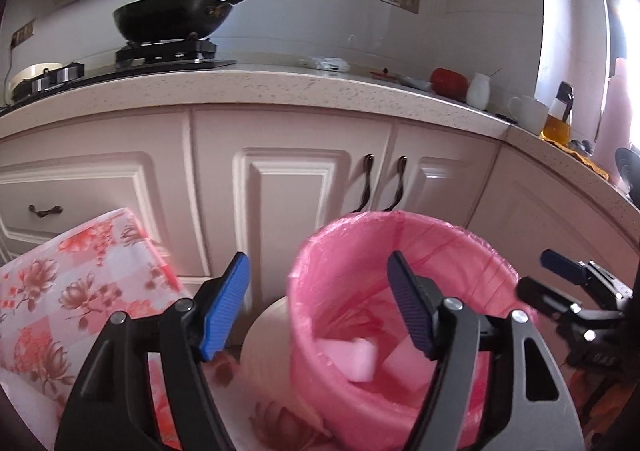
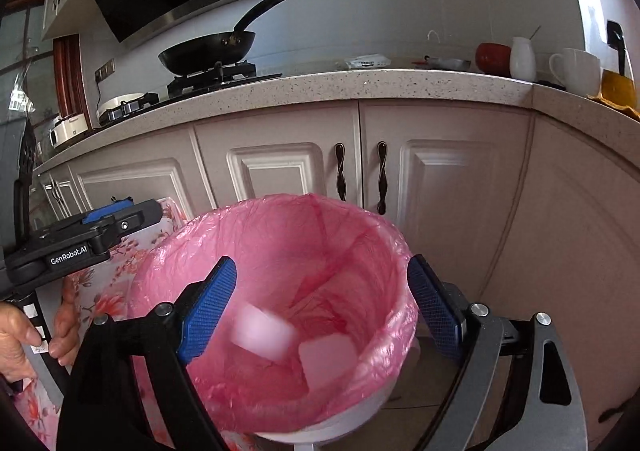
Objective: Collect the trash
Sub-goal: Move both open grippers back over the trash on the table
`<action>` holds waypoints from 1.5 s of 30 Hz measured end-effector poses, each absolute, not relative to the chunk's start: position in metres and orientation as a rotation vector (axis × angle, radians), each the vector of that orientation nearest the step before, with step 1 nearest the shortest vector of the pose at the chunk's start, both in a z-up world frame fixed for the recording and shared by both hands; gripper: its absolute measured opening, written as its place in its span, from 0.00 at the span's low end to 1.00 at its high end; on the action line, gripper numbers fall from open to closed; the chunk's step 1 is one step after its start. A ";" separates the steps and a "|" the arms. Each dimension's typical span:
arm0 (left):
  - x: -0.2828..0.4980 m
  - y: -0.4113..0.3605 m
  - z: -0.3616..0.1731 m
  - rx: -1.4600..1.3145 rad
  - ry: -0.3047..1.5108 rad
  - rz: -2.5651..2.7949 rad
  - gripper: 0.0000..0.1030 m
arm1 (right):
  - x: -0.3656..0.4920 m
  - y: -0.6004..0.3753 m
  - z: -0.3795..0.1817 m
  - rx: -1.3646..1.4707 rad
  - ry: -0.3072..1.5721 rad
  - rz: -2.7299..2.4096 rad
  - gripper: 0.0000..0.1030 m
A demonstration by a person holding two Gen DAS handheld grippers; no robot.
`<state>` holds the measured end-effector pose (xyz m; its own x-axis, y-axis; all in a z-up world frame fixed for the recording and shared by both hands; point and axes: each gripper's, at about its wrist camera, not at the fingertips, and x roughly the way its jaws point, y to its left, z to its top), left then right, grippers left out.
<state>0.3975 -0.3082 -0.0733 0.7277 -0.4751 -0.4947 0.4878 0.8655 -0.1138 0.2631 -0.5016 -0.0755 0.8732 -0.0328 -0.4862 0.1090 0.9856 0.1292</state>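
Pink film lines the bin (image 2: 276,291), its edge folded over the rim, likely so the bag stays put while trash drops in. The bin stands on the floor against the cabinets (image 2: 440,187), beside a floral cloth (image 1: 72,291) draped over what may be a low table.

Two pale blocks of trash lie in the bin: one (image 2: 260,333) is blurred, just below the right tool's gap, and may be falling; the other (image 2: 328,357) rests at the bottom. The left view shows the same two pieces (image 1: 360,359).

The right tool (image 2: 320,315) hovers over the bin's mouth, jaws wide and empty. The left tool (image 1: 316,307) is set over the near left rim, jaws also spread with nothing between them. Both point down into the bin, which suits a release straight into the bag. By that judgement the drop is done or nearly so.

A hand (image 2: 24,335) grips the left tool's handle. The only legible writing is "GenRobot.AI" on that tool's body (image 2: 68,249). A wok (image 2: 208,51) sits on the stove above, and a mug (image 2: 576,67) on the tabletop (image 2: 360,87).
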 end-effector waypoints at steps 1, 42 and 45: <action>0.391 -0.301 -0.072 0.035 0.529 -0.510 0.74 | 0.259 -0.500 -0.074 0.160 0.500 -0.069 0.80; 0.076 0.066 -0.070 0.070 0.431 0.132 0.95 | 0.133 -0.173 -0.073 0.008 0.557 0.447 0.83; 0.077 0.069 -0.081 0.066 0.458 0.115 0.95 | 0.131 -0.167 -0.077 -0.003 0.567 0.453 0.83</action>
